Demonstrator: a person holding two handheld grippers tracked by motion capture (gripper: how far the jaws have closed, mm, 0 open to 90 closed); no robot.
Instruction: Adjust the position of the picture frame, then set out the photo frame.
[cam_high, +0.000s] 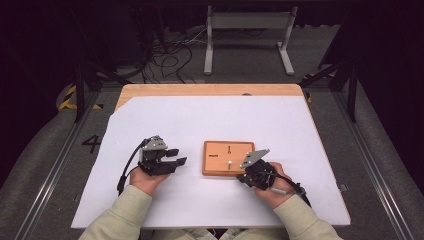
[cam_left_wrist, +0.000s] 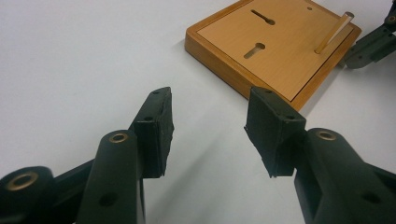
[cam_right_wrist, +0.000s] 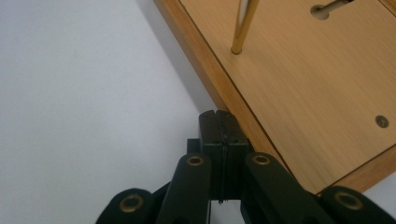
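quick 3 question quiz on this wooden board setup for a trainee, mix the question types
1. True or false: the right gripper has its jaws pressed together with nothing between them.
2. Which thing stands upright on the wooden board? A) a brass pin B) a screwdriver C) a cup
3. Fill in: the left gripper is ____, with bare white table cover between its jaws.

Key
1. True. The right gripper sits at the board's edge.
2. A. The brass pin rises from a hole in the board; two keyhole slots lie farther along.
3. Open.
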